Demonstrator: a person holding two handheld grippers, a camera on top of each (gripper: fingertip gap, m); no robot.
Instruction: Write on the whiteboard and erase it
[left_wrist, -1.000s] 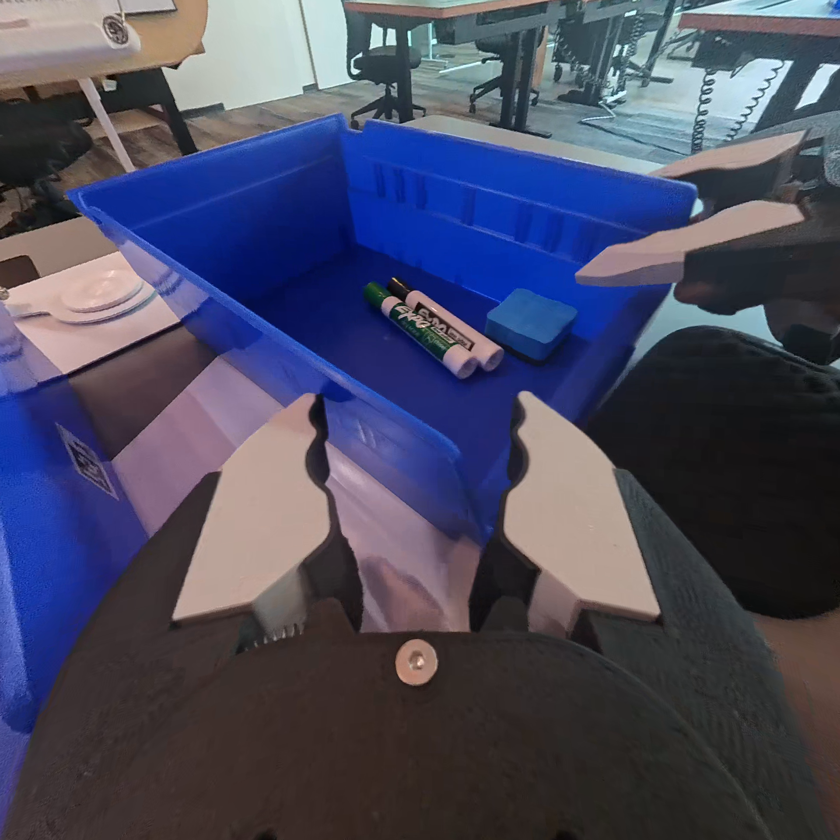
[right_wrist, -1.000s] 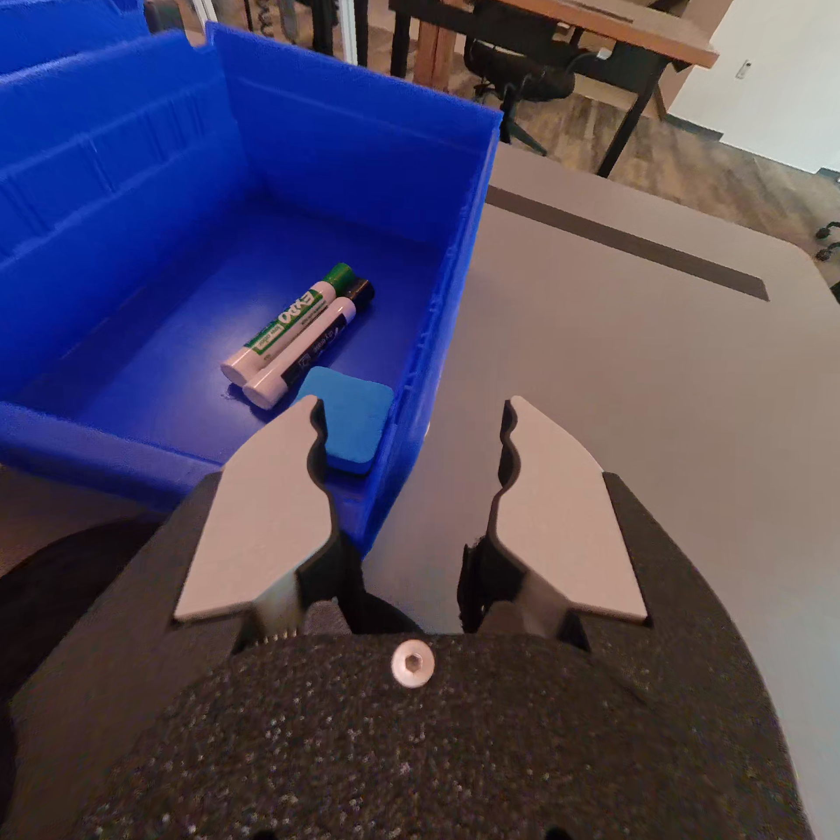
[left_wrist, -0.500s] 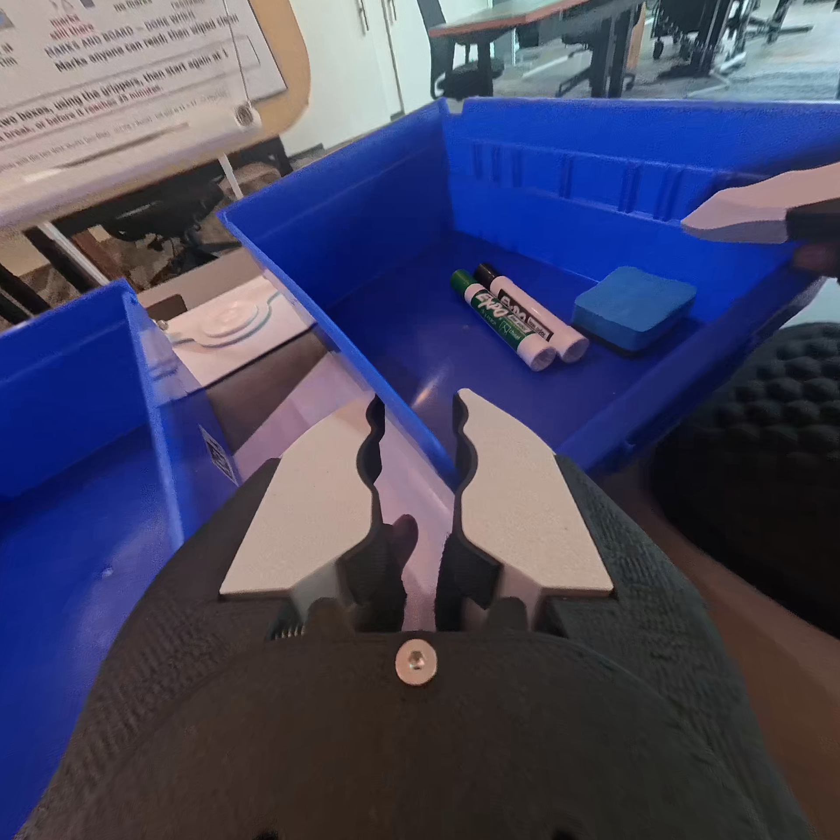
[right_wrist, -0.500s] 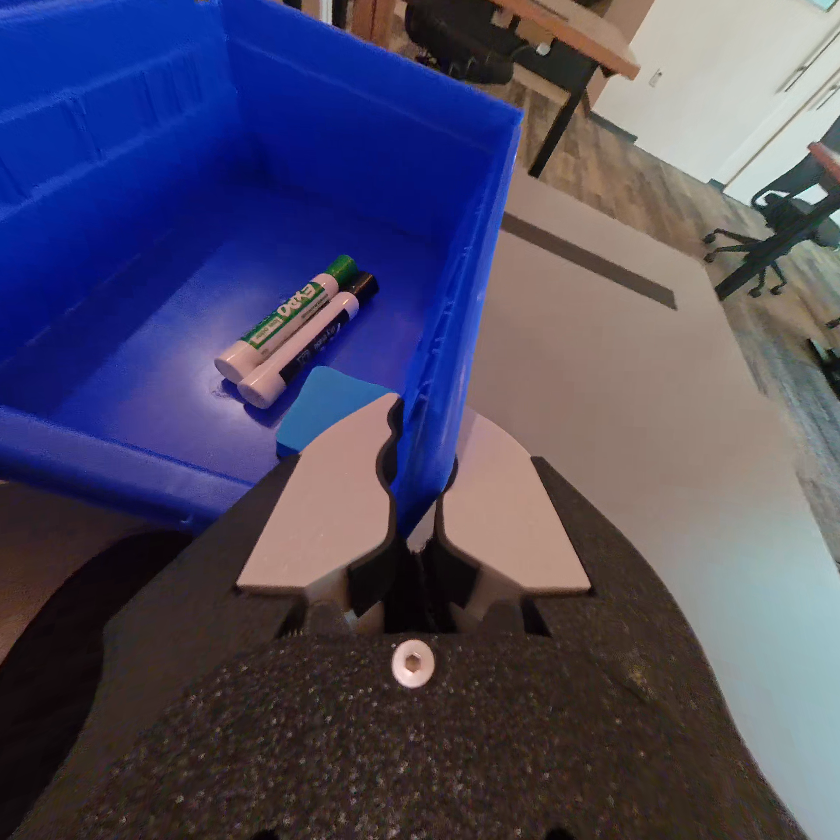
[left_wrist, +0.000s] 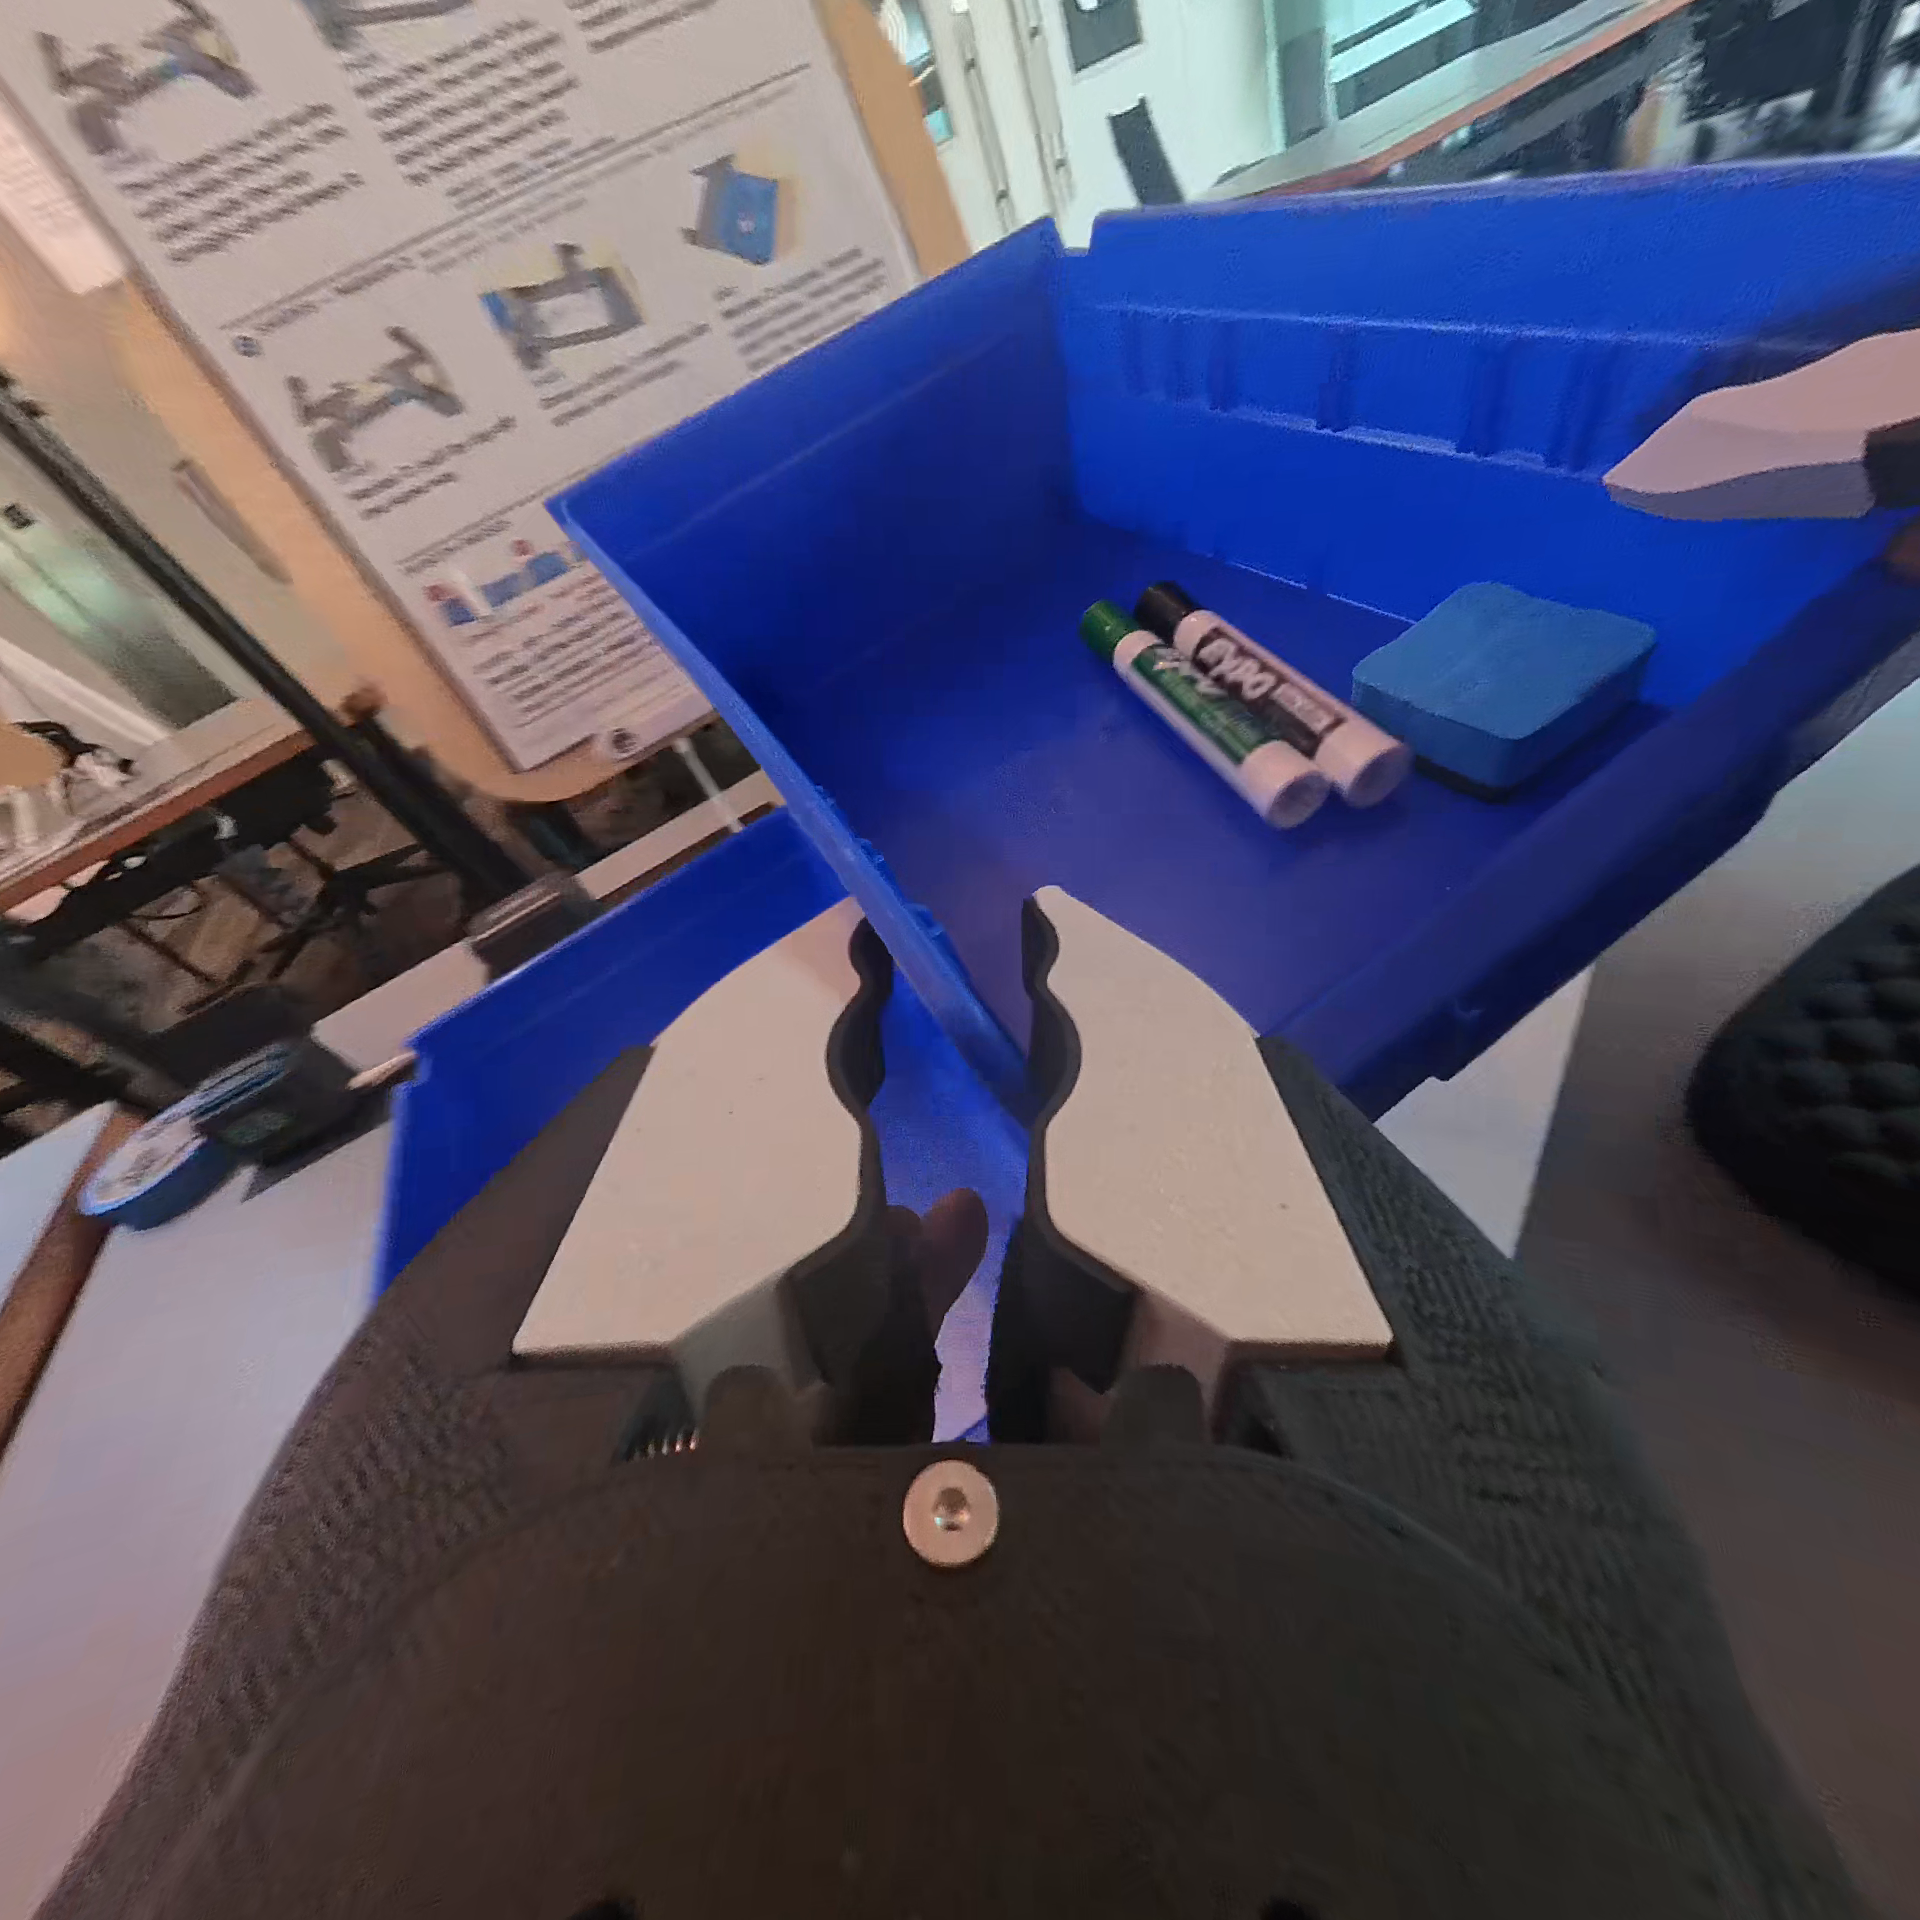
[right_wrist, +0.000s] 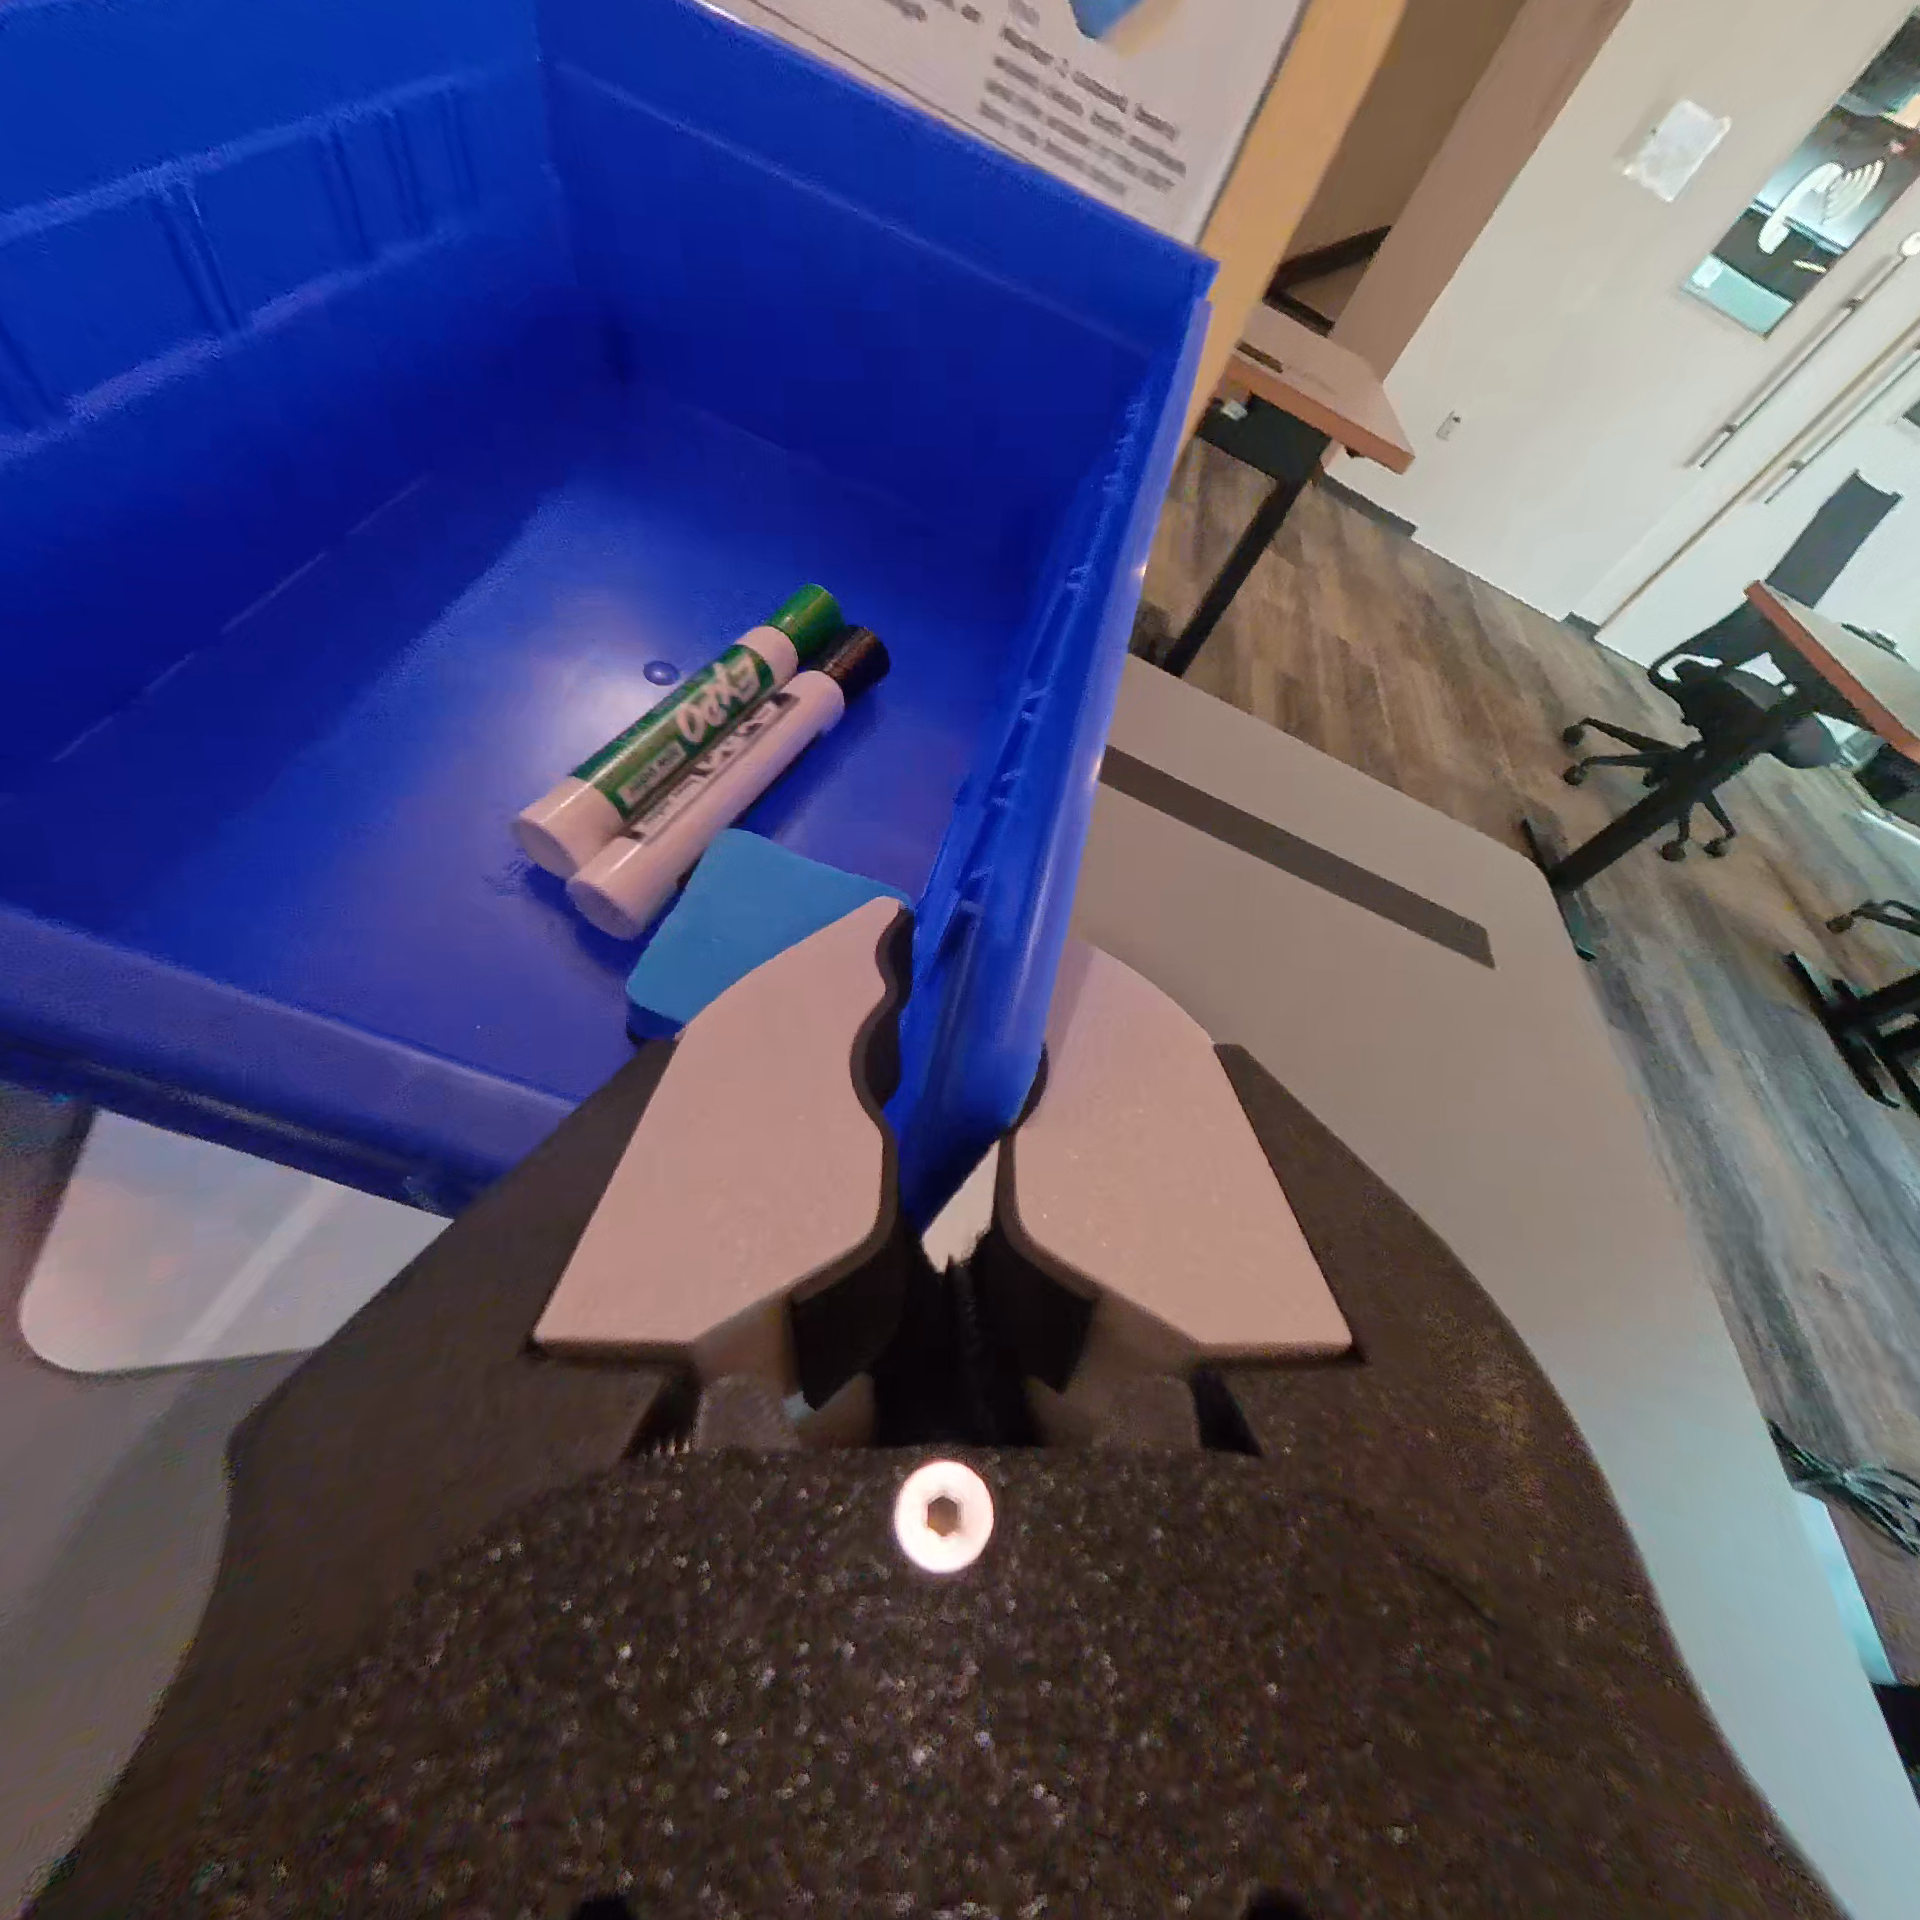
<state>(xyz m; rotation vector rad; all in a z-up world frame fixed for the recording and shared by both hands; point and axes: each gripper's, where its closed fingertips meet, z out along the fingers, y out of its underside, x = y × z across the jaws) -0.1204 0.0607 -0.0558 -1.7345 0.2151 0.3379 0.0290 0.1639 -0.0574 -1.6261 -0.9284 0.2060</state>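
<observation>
Left gripper (left_wrist: 951, 935): jaws drawn narrow onto the left side wall of the blue bin (left_wrist: 935, 644), one finger inside and one outside, so the thin wall serves as a handle.
Right gripper (right_wrist: 971, 961): clamped in the same way on the opposite side wall at its near corner; a grip on each side lets the bin be carried level enough to keep its load.
Bin attitude: tilted in both views with its near edge off the grey table (right_wrist: 1558, 1195), which suggests it is being lifted or carried rather than resting.
Green marker (left_wrist: 1195, 717): lies capped on the bin floor, touching the black marker (left_wrist: 1273, 701) alongside it.
Eraser (left_wrist: 1501, 681): blue block just beside the markers' butt ends, close to the right gripper's wall.
Second bin (left_wrist: 582, 1049): sits below and beside the left gripper.
Whiteboard: none certain; only a printed poster board (left_wrist: 468, 260) stands behind.
Likely step: fetching the supplies; no writing has begun.
</observation>
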